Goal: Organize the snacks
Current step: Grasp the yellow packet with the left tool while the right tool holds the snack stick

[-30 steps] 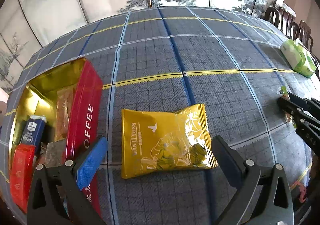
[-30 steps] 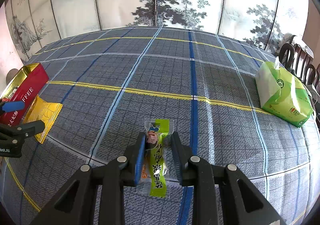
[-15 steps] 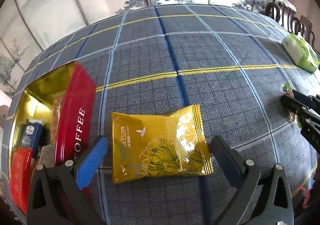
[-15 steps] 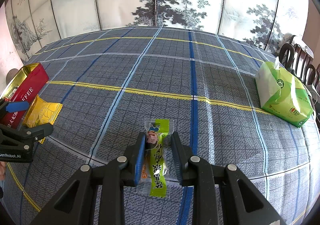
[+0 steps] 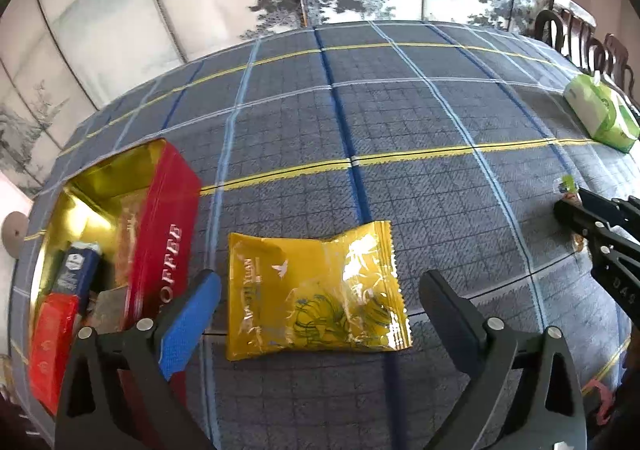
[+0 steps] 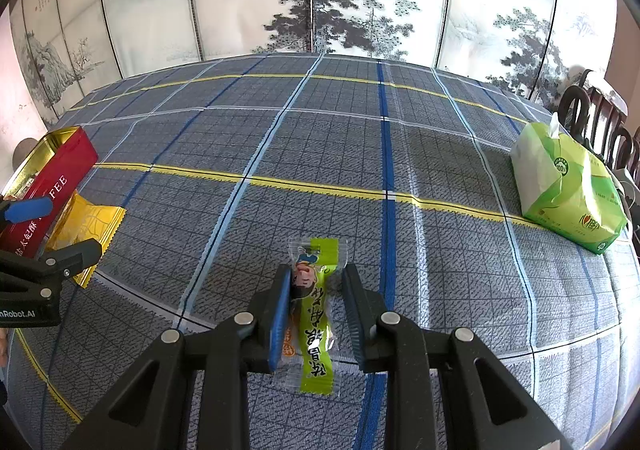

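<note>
Your left gripper [image 5: 316, 314] hangs wide open astride the yellow packet [image 5: 312, 290] lying beside the tin [image 5: 168, 217], ready to lift it in, while your right gripper [image 6: 316, 302] pinches the green stick [image 6: 316, 314] against the cloth [image 6: 320, 137].

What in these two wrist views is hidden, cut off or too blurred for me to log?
- Red tin, left wrist view: its near end is covered by the left gripper finger and frame; the contents are partly in shadow.
- Yellow packet, right wrist view: partly hidden by the left gripper's finger.
- Green snack stick, right wrist view: whether the right gripper pads press it is unclear.
- Yellow packet's small print, left wrist view: blurred.
</note>
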